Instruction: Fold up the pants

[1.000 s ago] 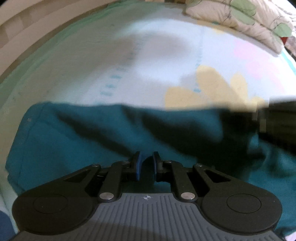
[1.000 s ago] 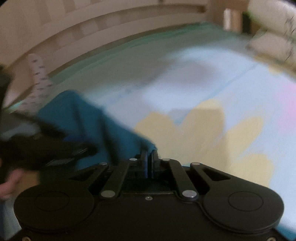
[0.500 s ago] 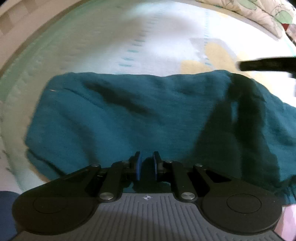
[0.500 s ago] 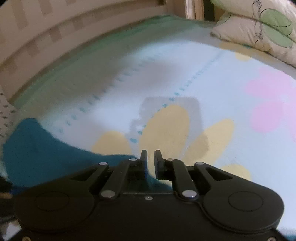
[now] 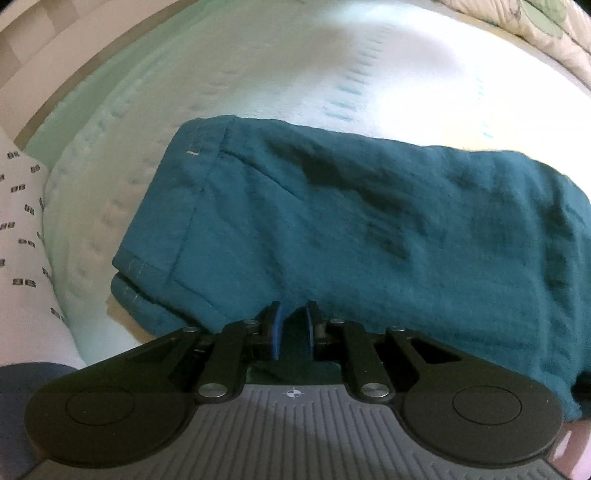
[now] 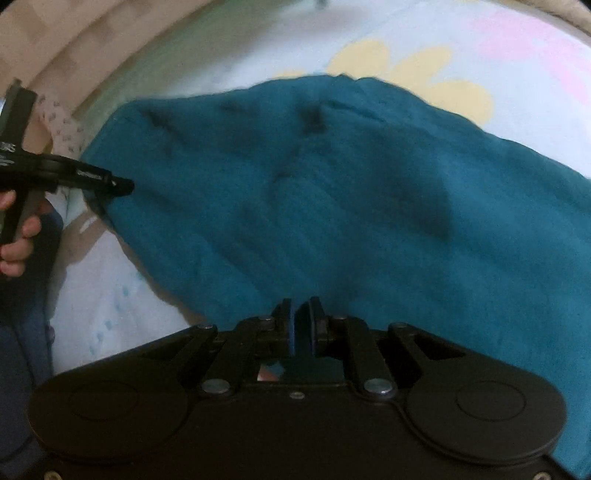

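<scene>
Teal pants (image 5: 369, 229) lie folded flat on the bed sheet (image 5: 258, 74), hemmed ends stacked at the left. My left gripper (image 5: 293, 308) hovers over their near edge with a narrow gap between its blue pads; I see only cloth beyond the gap, nothing pinched. In the right wrist view the pants (image 6: 332, 203) spread across the middle. My right gripper (image 6: 300, 304) stands over their near edge, pads slightly apart and empty. The left gripper (image 6: 122, 183) shows at the left, its tip at the pants' left edge, held by a hand (image 6: 18, 236).
The flower-print sheet (image 6: 461, 44) stretches beyond the pants. A quilted pillow (image 5: 546, 33) sits at the far right corner. A white patterned cloth (image 5: 22, 229) lies at the left bedside. A beige wall or bed frame (image 5: 37, 55) borders the far left.
The right gripper let go of the pants' edge, which it had carried, and now faces the laid-down pants. The left gripper's view slid along the pants toward the hem end.
</scene>
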The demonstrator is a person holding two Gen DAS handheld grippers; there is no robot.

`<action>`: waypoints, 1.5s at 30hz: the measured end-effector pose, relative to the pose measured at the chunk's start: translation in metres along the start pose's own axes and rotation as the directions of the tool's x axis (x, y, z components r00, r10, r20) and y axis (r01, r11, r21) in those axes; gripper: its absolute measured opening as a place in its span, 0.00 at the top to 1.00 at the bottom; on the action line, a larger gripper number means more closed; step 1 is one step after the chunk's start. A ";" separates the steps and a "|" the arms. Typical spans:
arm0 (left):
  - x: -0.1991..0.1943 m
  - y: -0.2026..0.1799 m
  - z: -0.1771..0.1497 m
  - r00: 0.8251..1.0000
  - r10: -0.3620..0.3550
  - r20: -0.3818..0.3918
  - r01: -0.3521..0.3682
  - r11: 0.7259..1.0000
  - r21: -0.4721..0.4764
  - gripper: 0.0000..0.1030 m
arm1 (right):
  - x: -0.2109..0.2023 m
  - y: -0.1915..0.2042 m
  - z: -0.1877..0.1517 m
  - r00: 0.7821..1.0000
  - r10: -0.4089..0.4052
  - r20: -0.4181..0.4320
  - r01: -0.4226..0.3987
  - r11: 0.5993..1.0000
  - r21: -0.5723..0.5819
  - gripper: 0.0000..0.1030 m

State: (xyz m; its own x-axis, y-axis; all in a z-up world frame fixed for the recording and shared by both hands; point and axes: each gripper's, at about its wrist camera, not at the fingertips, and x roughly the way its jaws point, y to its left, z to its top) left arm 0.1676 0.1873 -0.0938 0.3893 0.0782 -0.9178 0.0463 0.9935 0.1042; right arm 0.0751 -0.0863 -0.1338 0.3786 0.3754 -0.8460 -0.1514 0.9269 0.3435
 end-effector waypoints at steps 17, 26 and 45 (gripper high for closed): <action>-0.059 -0.160 -0.039 0.985 -0.155 0.076 0.130 0.957 0.257 0.86 | -0.082 -0.066 -0.016 0.982 -0.145 0.124 0.102 0.948 0.302 0.69; -0.063 -0.228 -0.059 0.974 -0.222 0.038 0.197 0.921 0.337 0.86 | -0.175 -0.162 -0.043 0.944 -0.298 0.144 0.172 0.814 0.555 0.53; -0.055 -0.273 -0.092 0.980 -0.197 -0.022 0.186 0.873 0.451 0.86 | -0.229 -0.329 -0.054 0.869 -0.495 0.004 0.363 0.644 0.674 0.53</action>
State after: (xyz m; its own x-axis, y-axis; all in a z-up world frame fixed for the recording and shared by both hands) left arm 0.0486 -0.0809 -0.1076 0.3518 -0.1175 -0.9287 0.5275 0.8444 0.0929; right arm -0.0108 -0.4773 -0.0746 0.4080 -0.1322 -0.9033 0.6551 0.7316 0.1888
